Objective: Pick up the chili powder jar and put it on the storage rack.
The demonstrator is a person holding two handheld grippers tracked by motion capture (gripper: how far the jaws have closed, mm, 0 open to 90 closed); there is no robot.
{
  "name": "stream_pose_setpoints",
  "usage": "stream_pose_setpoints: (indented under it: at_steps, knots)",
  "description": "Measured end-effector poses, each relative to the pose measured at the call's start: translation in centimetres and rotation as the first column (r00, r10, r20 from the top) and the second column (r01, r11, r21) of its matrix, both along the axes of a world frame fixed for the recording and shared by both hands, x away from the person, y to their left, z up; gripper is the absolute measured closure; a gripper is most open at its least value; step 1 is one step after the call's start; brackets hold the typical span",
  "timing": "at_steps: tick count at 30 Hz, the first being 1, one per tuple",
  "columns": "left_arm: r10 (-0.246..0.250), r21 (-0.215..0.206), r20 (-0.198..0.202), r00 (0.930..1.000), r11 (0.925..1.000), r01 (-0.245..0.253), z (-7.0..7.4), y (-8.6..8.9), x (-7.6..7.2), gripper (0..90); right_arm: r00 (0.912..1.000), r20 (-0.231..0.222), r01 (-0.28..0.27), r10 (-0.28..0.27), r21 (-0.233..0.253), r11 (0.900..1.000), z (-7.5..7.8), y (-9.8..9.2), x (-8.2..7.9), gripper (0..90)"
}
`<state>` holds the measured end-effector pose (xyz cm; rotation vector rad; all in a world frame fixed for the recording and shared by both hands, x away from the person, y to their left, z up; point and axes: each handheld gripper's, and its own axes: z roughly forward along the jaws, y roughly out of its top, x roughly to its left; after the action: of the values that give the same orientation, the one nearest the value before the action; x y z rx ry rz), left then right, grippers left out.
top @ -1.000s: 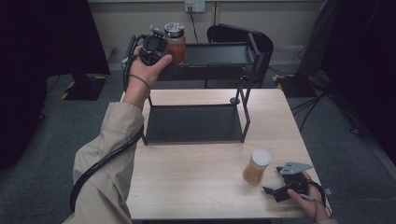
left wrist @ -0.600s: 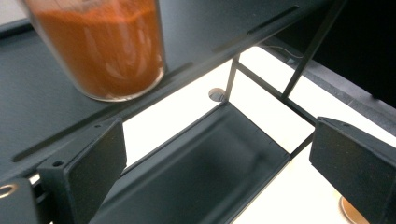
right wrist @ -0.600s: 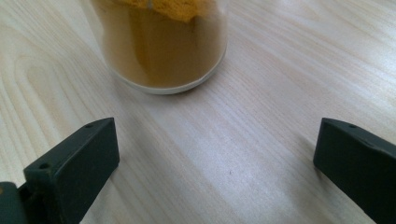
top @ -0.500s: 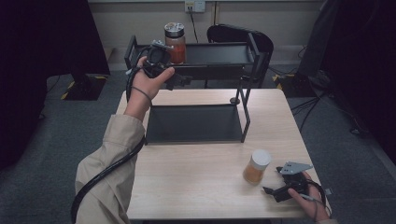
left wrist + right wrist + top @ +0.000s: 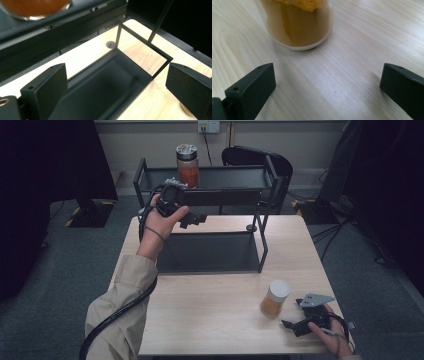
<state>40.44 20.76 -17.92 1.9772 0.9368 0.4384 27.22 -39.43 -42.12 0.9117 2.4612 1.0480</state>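
The right gripper (image 5: 300, 321) rests low on the smooth pale wooden table (image 5: 210, 320), jaws wide apart and empty. The short round jar of orange powder with a white lid (image 5: 274, 298) stands upright just to its left and a bit farther away. The left gripper (image 5: 192, 220), also wide and empty, is up by the black metal two-level shelf (image 5: 265, 210), where a tall glass jar of red sauce (image 5: 187, 165) sits on top.

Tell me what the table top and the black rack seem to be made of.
Table top: probably wood or a wood-look laminate, pale and matt, with visible grain lines. Black rack: probably metal, matt black, judging by its thin straight bars and flat trays.
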Motion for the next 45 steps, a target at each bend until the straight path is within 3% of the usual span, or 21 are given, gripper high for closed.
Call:
stream_pose_setpoints:
  at_steps: [17,45]
  knots:
    - [-0.024,0.005,-0.019,0.9995,0.9997,0.024,-3.7,0.1,-0.1,3.2,1.0,0.0,0.005,-0.005,0.0,1.0,0.0,0.1,-0.1,0.0]
    - [0.007,-0.005,-0.061,0.9981,1.0,-0.007,-9.3,1.9,-1.3,3.1,1.0,0.0,0.009,-0.009,0.0,1.0,0.0,0.1,-0.2,0.0]
